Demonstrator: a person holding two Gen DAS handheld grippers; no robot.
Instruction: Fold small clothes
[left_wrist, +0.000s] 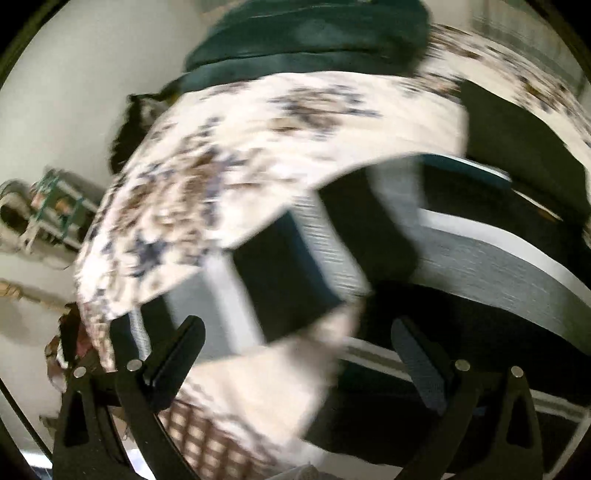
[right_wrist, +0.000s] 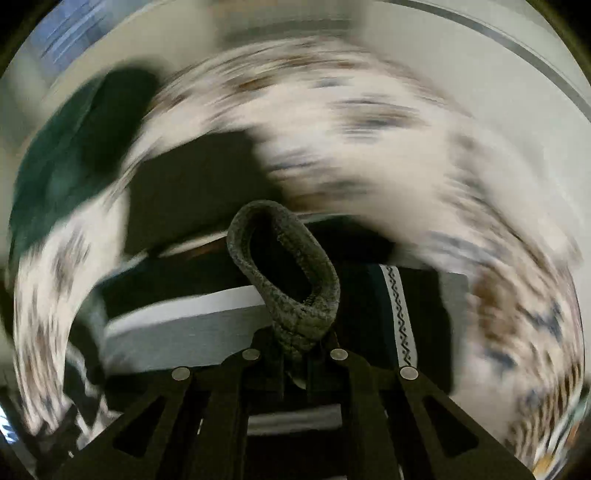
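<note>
A blurred floral-print cloth (left_wrist: 236, 177) covers the surface, a dark green garment (left_wrist: 310, 33) beyond it. The left gripper (left_wrist: 303, 354) gapes above it; the right gripper (right_wrist: 299, 343) pinches a grey knitted loop (right_wrist: 284, 273), rising just ahead.

Heavy motion blur across both views. Pale cream wall (left_wrist: 66, 74) at ten o'clock in the left wrist view, evenly lit. Cluttered shelf with green-framed items (left_wrist: 51, 210) at nine o'clock, details too smeared to tell. Pale wall (right_wrist: 480, 55) at one o'clock in the right wrist view, crossed by a grey band (right_wrist: 532, 51). Bluish bright patch, perhaps a window (right_wrist: 66, 33), at eleven o'clock.
</note>
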